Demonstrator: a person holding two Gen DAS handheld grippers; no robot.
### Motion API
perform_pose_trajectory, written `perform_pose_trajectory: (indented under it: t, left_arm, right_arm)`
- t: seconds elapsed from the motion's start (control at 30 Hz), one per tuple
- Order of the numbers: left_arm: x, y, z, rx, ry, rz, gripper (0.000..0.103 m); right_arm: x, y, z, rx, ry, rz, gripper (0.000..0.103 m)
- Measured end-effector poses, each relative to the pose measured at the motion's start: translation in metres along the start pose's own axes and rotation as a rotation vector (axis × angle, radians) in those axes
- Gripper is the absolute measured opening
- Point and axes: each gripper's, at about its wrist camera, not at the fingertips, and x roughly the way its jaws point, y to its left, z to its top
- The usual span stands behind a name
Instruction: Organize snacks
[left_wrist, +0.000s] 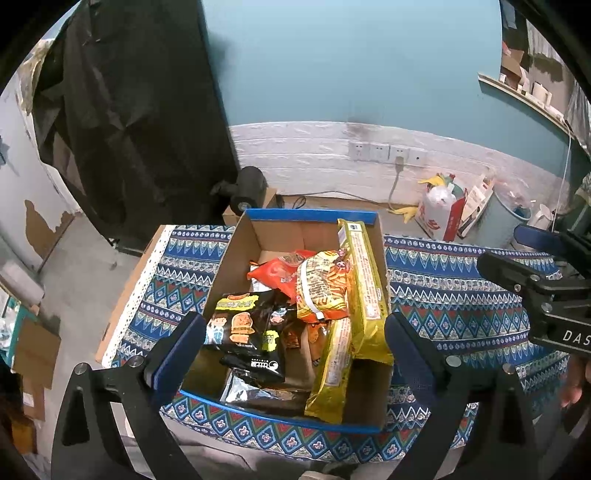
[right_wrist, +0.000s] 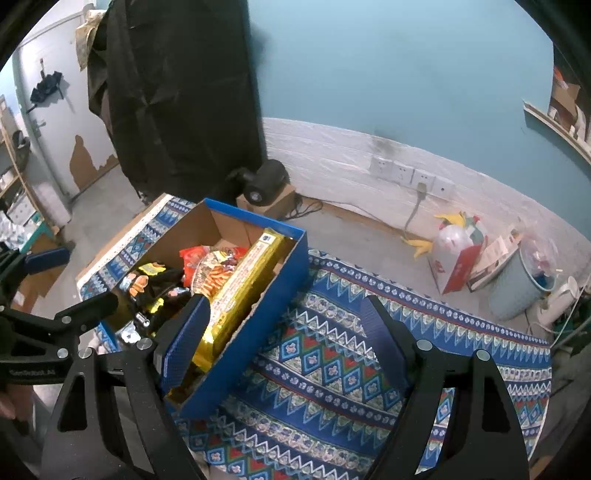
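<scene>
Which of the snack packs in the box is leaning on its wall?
The long yellow pack, propped along the right wall of the box. The orange and black packs lie lower in the pile.

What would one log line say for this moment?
box: holds snack packets | yellow packet: leaning on right wall | left gripper: open, empty | right gripper: open, empty
</scene>
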Motion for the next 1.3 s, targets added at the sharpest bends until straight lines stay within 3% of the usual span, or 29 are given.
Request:
perform_pose_trajectory:
  t: [1.3]
  left_arm:
    - [-0.0031, -0.0019, -0.0019, -0.012, 0.012, 0.014, 0.098]
  right_arm:
    - [0.0012, 0.0011, -0.0035, -0.024, 0.014, -0.017, 0.082]
